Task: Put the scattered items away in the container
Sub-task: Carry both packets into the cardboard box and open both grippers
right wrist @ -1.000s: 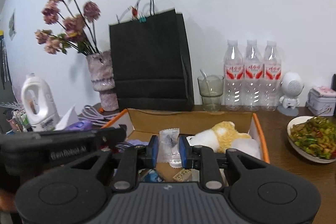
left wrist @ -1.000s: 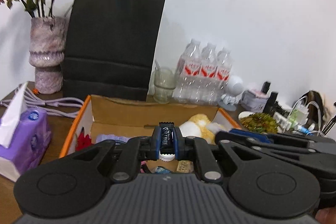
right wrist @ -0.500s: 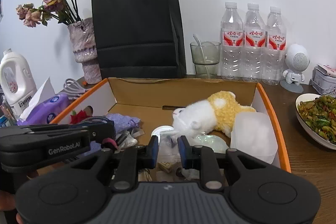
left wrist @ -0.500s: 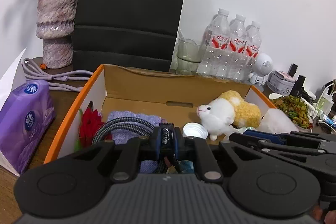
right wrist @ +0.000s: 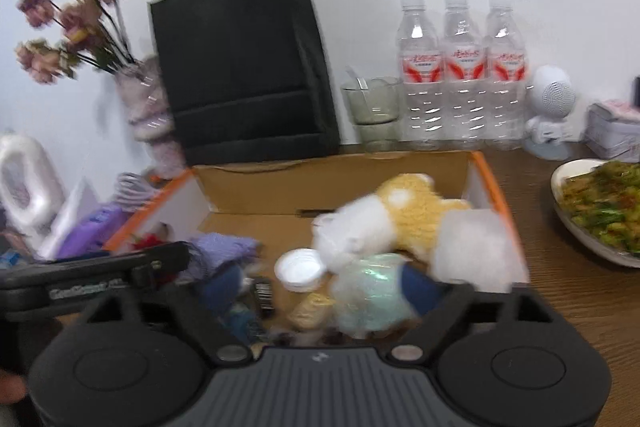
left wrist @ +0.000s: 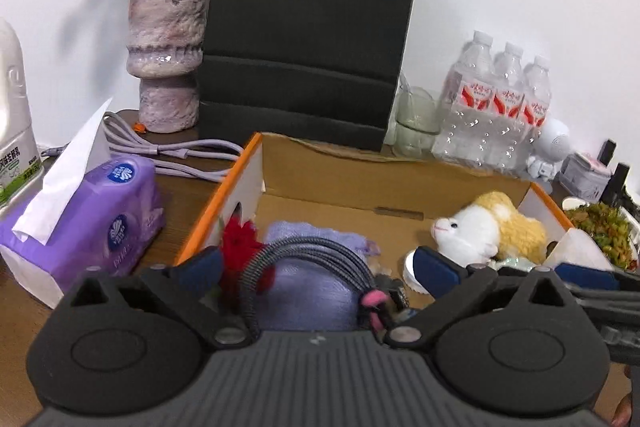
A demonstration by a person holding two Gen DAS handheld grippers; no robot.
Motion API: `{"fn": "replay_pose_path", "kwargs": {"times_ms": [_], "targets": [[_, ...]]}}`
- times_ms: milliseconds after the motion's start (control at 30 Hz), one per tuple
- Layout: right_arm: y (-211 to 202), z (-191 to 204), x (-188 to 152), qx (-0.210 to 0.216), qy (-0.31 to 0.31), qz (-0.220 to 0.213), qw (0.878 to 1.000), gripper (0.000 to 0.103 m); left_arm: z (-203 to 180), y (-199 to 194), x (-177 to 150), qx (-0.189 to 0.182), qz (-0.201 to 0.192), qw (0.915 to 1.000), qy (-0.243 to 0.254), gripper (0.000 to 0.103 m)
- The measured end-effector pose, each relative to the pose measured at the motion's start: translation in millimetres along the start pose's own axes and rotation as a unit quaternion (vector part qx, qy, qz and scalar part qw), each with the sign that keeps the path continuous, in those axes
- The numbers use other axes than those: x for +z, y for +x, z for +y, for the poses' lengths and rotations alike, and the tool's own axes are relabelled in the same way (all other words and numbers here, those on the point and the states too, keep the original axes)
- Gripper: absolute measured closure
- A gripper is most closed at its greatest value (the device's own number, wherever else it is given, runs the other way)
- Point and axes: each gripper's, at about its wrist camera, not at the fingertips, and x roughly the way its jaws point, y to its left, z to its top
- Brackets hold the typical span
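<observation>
An orange-rimmed cardboard box stands in front of me. It holds a white and yellow plush toy, a purple cloth, a grey braided cable, a red flower, a white lid, a small dark packet and a clear tub. My left gripper is open and empty above the box's left part. My right gripper is open and empty above the box's front; the view is blurred.
A purple tissue pack lies left of the box. Behind it stand a black paper bag, a vase of dried flowers, a glass and three water bottles. A plate of food sits at the right.
Both grippers lowered over the box, then opened. The left let go of a small dark blue packet, the right a clear sachet. Both jaws now stand wide apart and empty.
</observation>
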Motion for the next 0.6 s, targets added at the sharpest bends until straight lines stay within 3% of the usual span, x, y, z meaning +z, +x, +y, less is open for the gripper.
{"fn": "replay_pose_path", "kwargs": {"times_ms": [33,600], "targets": [[-1,0,1,0.006,0.007,0.0,1.0,0.0,2,0,1,-0.009,0.003,0.9999,-0.005,0.0],[-25,13,8,0.002,-0.01,-0.026,1.0,0.0,-2,-23,9,-0.028,-0.014,0.9995,-0.006,0.0]]}}
